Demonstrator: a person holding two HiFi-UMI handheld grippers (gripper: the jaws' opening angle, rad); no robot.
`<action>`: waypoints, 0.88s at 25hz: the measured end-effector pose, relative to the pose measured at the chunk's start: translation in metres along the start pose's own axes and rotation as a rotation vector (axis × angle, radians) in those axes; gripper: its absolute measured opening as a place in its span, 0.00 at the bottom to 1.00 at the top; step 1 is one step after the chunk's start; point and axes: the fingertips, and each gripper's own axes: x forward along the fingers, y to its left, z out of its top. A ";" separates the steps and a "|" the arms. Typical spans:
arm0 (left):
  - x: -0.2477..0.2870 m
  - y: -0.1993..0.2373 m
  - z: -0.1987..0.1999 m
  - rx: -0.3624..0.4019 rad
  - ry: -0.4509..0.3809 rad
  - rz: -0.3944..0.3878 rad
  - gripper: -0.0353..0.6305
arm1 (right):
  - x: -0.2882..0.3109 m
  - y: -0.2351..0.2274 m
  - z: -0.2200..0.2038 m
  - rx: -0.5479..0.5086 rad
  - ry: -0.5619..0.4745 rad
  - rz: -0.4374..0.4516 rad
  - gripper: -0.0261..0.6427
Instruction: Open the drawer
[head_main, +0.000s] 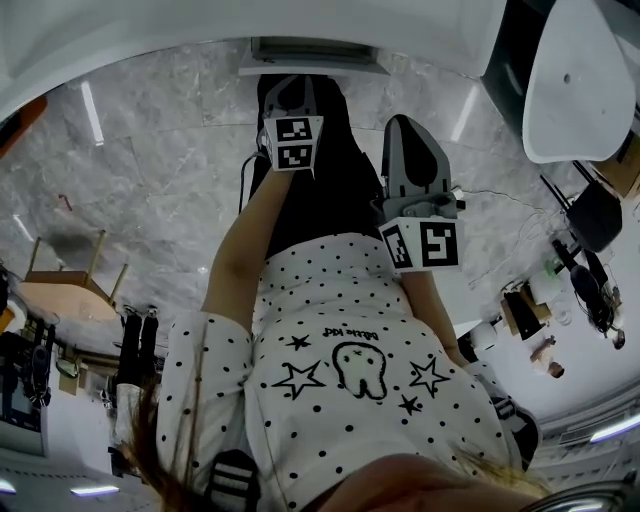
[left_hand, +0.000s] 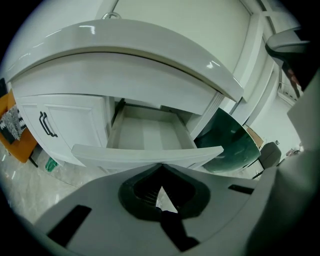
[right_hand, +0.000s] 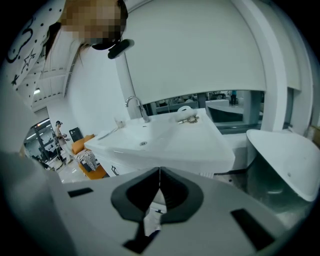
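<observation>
While the drawer (left_hand: 145, 140) stands pulled out under the white counter (left_hand: 125, 55) — just ahead of the left gripper (left_hand: 161, 167) — both it and the right gripper (right_hand: 159, 171) have jaws clenched on nothing.

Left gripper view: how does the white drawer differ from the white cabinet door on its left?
The white drawer is pulled out, its inside showing; the white cabinet door is shut. The door carries a black handle; no handle shows on the drawer front. Both are plain white and sit under the same white countertop.
</observation>
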 end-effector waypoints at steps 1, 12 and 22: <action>-0.002 0.000 0.001 0.000 0.001 0.001 0.06 | -0.001 0.000 0.001 0.000 -0.002 -0.001 0.06; -0.035 -0.001 0.053 0.027 -0.092 -0.006 0.06 | -0.011 -0.003 0.019 -0.018 -0.038 -0.030 0.06; -0.066 -0.002 0.106 0.063 -0.165 -0.010 0.06 | -0.009 0.005 0.039 -0.077 -0.072 -0.010 0.06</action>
